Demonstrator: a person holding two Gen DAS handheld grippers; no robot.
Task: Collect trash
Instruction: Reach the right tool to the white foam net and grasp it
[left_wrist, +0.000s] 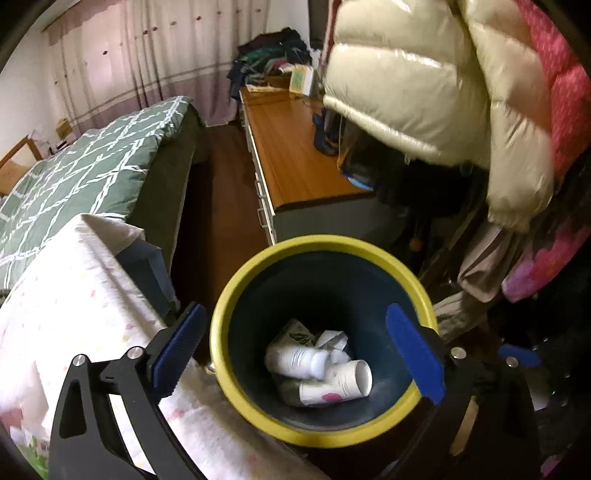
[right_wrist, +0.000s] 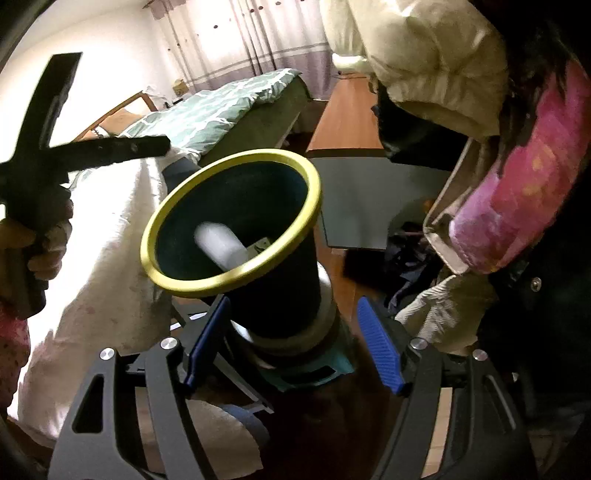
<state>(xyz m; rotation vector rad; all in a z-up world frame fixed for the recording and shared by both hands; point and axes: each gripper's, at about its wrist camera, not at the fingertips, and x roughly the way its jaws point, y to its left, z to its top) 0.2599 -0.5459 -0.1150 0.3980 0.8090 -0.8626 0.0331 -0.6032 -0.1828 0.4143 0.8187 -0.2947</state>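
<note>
Left gripper (left_wrist: 301, 354) hangs over the trash bin (left_wrist: 236, 306), jaws spread wide, nothing between the blue pads (left_wrist: 415, 352); pads sit apart over the bin's mouth, not pressing anything. Right gripper (right_wrist: 291, 343) is released too, jaws apart on either side of the bin's dark lower body, no pad visibly pressing the wall, nothing carried. Bin is dark blue with a yellow rim, stands upright on the wood floor (left_wrist: 221, 192) just beside a white spotted cloth (left_wrist: 85, 295). Trash already lies at the bottom of the bin: a white paper cup (left_wrist: 338, 384) on its side with a pink mark, a white plastic bottle (left_wrist: 295, 360) touching it, crumpled paper (left_wrist: 332, 338) behind. In the right wrist view a blurred white cylinder (right_wrist: 221, 245) shows inside the bin mouth; cannot tell what it is. Same view: a gloved hand (right_wrist: 44, 243) at left edge grips the black handle of the other tool, well above the cloth. Bed with green checked quilt (left_wrist: 92, 173) at left, low wooden cabinet (left_wrist: 295, 158) runs along the right with a clothes pile (left_wrist: 273, 55) at its far end. Cream puffer jacket (left_wrist: 424, 81) hangs at upper right, pink padded garment (left_wrist: 565, 92) beside it. Curtain (left_wrist: 147, 55) on the far wall.
</note>
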